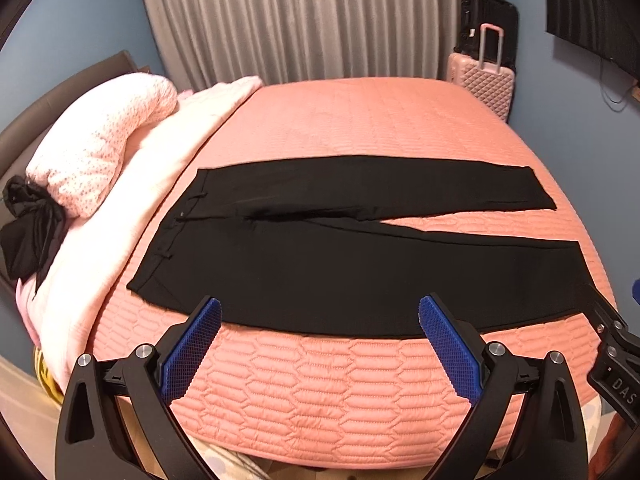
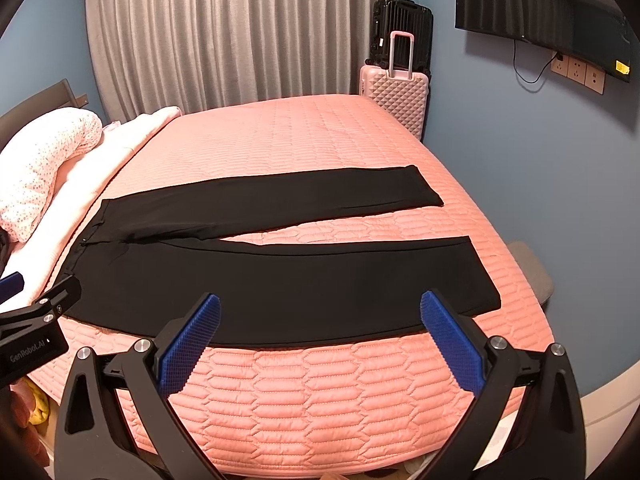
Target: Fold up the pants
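Left wrist view: left gripper point(image 1: 320, 344) spread wide, empty, just short of the pants' point(image 1: 340, 264) near edge. Right gripper point(image 2: 320, 344) likewise spread, empty, same standoff. Pants lie flat on the bed point(image 1: 340, 392), long axis left-right: waistband at the left, hems at the right, legs in a narrow V. Left gripper is nearer the waist, right nearer the hems; I'd expect each to pinch the near leg's edge. Readable text: "GenRobot.AI" on the left gripper's body in the right view, "DAS" on the right gripper's body in the left view.
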